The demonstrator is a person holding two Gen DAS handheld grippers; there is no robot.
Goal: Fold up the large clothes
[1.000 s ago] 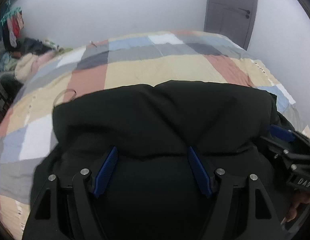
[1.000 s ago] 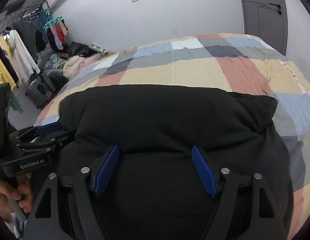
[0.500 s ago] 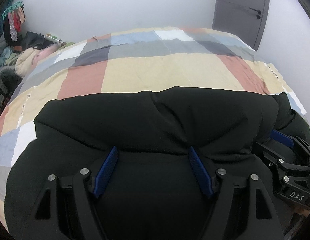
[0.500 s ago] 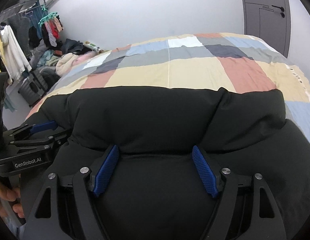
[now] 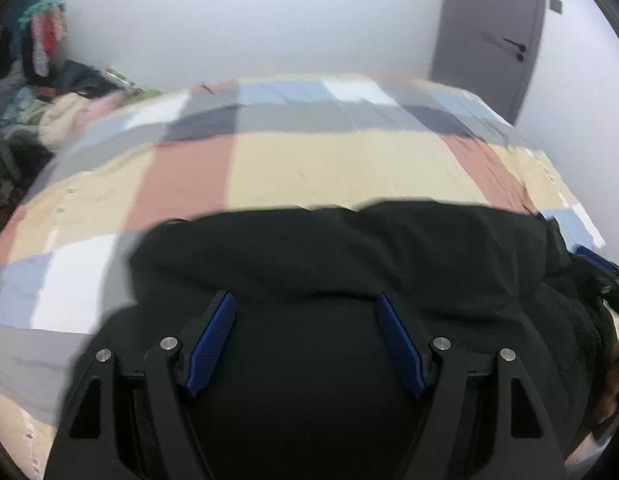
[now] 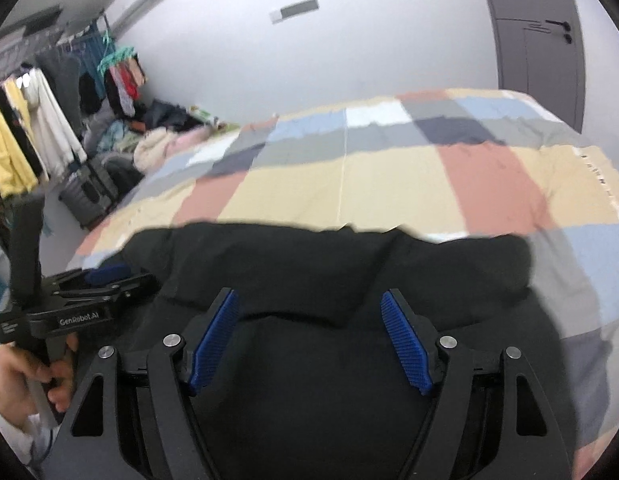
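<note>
A large black garment lies bunched on the near part of a bed with a patchwork cover. My left gripper has its blue pads spread wide, with a thick fold of the black cloth between them. My right gripper stands the same way on the garment. The left gripper also shows in the right wrist view, at the garment's left edge. Whether the pads press the cloth is hidden.
The bed cover stretches far ahead. A grey door is at the back right. A clothes rack, a suitcase and a pile of clothes stand left of the bed.
Both grippers have pulled back and up with the garment. Its far edge has drawn nearer and more of the bed cover shows. The frames are now motion-blurred.
</note>
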